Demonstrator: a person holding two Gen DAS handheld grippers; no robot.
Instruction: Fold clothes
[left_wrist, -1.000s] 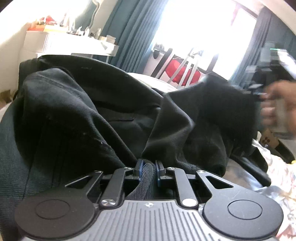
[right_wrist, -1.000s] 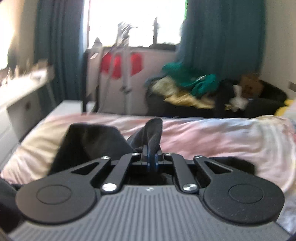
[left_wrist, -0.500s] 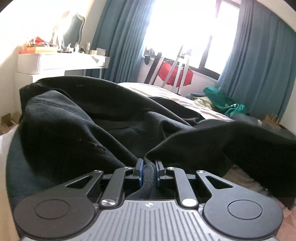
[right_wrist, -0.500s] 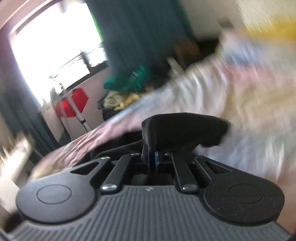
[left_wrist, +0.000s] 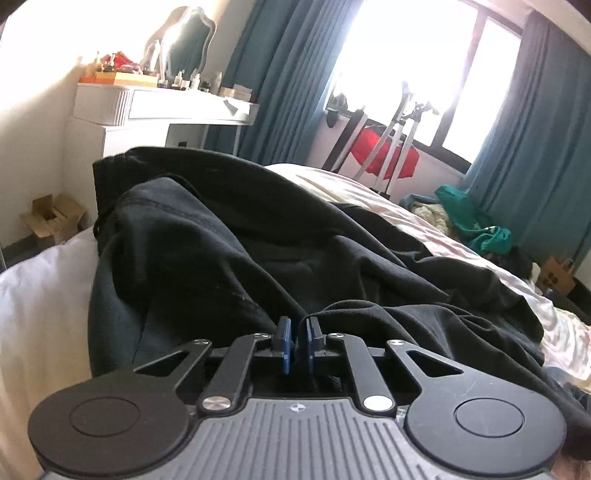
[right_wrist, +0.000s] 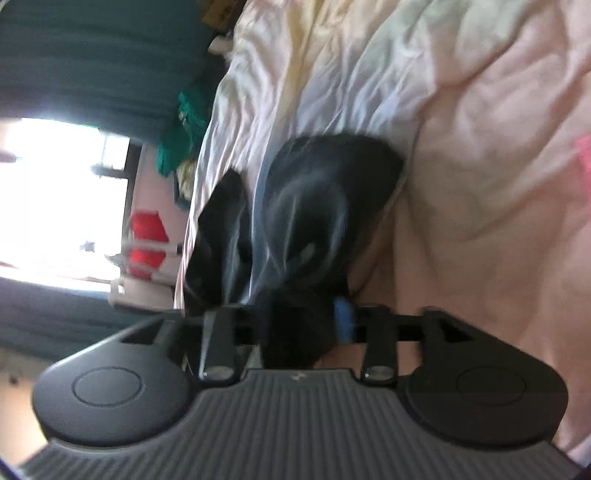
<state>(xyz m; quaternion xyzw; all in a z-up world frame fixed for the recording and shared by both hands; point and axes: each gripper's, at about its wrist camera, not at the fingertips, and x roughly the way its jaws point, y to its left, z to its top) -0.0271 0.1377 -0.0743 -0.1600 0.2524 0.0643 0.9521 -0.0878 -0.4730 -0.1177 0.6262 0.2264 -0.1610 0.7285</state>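
The black garment (left_wrist: 280, 258) lay bunched on the bed (left_wrist: 369, 188), running toward 1 o'clock from the closed, empty left gripper (left_wrist: 296, 345). The right gripper (right_wrist: 303, 321) was opening, cloth between its jaws, nearer that end.

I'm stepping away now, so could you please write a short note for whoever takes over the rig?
Left gripper: shut, blue pads nearly together, no cloth visibly between them.
Right gripper: jaws opening, a fold of the black garment between them.
The garment lies rumpled on the bed.
Done: one end carried across.
Left: flatten it and finish the fold.
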